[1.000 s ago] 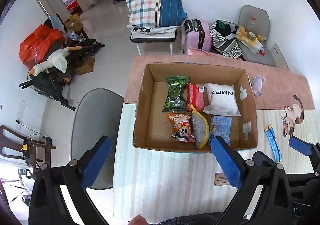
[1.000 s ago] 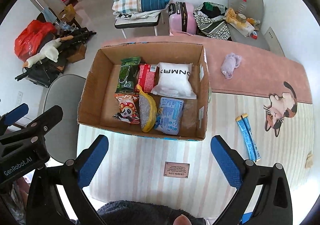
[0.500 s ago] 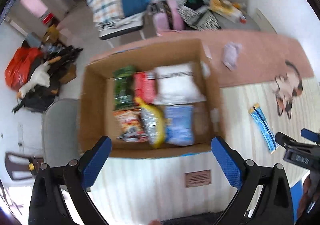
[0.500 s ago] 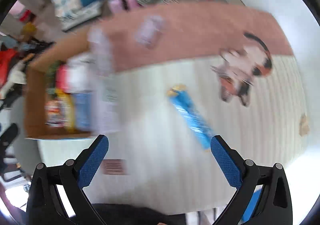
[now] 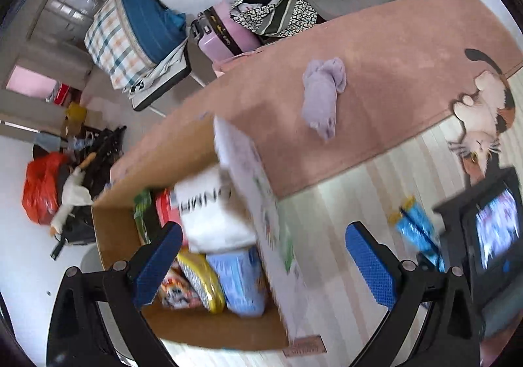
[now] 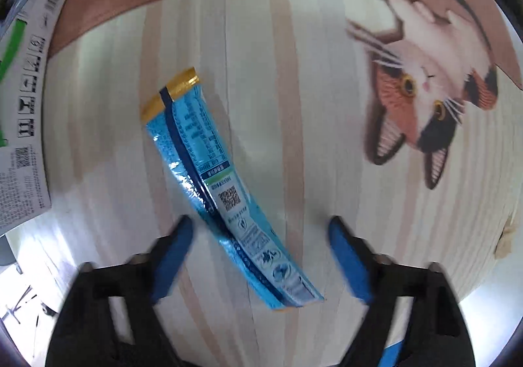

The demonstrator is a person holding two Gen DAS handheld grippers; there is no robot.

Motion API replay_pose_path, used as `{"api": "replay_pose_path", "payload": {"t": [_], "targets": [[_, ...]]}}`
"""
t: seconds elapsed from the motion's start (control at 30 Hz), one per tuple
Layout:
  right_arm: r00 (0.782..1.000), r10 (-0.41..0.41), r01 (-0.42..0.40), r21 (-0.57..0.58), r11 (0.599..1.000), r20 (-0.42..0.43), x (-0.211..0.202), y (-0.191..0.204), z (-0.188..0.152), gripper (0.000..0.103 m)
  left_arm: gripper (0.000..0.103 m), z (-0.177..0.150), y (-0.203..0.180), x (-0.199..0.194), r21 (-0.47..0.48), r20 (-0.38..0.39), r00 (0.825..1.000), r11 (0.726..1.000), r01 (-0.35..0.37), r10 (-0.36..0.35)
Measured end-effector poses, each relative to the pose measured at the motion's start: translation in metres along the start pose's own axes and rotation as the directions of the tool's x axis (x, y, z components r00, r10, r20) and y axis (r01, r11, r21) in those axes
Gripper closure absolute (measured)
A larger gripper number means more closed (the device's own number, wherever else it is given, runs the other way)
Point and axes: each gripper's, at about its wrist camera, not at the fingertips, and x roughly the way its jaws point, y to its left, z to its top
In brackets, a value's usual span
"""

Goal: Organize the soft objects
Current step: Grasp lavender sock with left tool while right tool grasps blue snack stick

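The right gripper (image 6: 258,256) points steeply down at the striped mat (image 6: 294,79) on the worktop, and its jaws are closing with the long blue snack packet (image 6: 215,180) lying between them; the blue pads (image 6: 170,259) stand clear of the wrapper on both sides, so nothing is gripped. The packet lies flat and slanted, its gold-sealed end farther from the gripper and its other end just inside the jaws (the print side with a square code faces up). To its right a cat picture (image 6: 428,86) is printed on the mat, and at the left edge a white printed wall of the cardboard box (image 6: 23,99) shows. The left gripper (image 5: 261,265) hangs over the near corner of the same cardboard box (image 5: 228,331), its jaws spread wide and empty, one pad over the box's contents and the other over the mat outside. Inside the box lie a white pillow pack (image 5: 212,220), a blue pouch (image 5: 238,282), a yellow-edged bag (image 5: 202,282), a red pack (image 5: 165,210) and a green pack (image 5: 143,213), packed side by side. Beyond the box, on the pink part of the mat, lies a small lilac cloth (image 5: 322,95), well apart from everything else. From this view the blue packet (image 5: 415,229) shows beside the dark body of the other gripper.
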Motion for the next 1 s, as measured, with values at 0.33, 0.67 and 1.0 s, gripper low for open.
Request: {"api": "replay_pose_path", "payload": {"t": [0.33,0.67,1.0], "targets": [[0.994,0.101,-0.107,0.204,0.973,0.038,-0.022,-0.056,0.049,0.081,0.001,0.111,-0.017,0.077,0.068,-0.119,0.993,0.997,0.035,-0.026],[0.985,0.169,-0.172,0.288,0.942,0.036,-0.036,-0.097,0.097,0.083,0.007,0.165,-0.049,0.174,0.1,-0.343,0.928,0.977,0.19,-0.146],[0.988,0.155,-0.15,0.268,0.952,0.003,-0.031,-0.102,0.098,0.069,0.07,0.149,-0.064,0.159,0.058,-0.334,0.92,0.97,0.237,-0.205]]}}
